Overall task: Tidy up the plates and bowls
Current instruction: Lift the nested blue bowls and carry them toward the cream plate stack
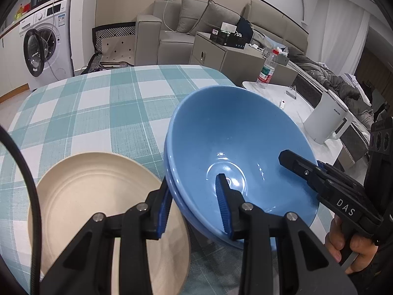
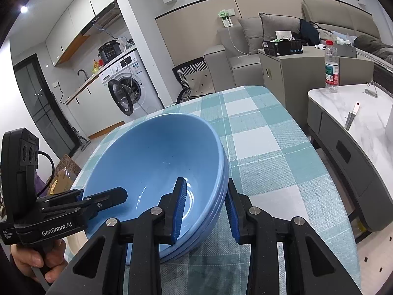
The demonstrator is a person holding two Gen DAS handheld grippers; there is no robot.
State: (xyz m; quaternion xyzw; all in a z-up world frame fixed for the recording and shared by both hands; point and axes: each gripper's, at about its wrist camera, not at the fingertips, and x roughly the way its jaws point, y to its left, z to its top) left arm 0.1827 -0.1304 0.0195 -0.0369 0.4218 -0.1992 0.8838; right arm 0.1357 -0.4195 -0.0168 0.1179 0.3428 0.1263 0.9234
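A stack of blue bowls (image 1: 235,145) stands on the checked tablecloth (image 1: 98,113), nested one in another. My left gripper (image 1: 194,196) straddles the near left rim of the stack, one finger inside the top bowl and one outside. My right gripper (image 2: 205,206) straddles the right rim of the same stack (image 2: 152,162) the same way. Both sets of jaws stand a little apart from the rim walls. The right gripper also shows in the left wrist view (image 1: 299,167). A cream plate (image 1: 98,209) lies flat on the cloth left of the bowls.
A marble side table (image 2: 348,113) stands right of the table with a water bottle (image 2: 331,66), a white kettle (image 1: 329,118) and small items. A sofa (image 1: 186,24), a cabinet and a washing machine (image 1: 44,46) stand beyond the far table edge.
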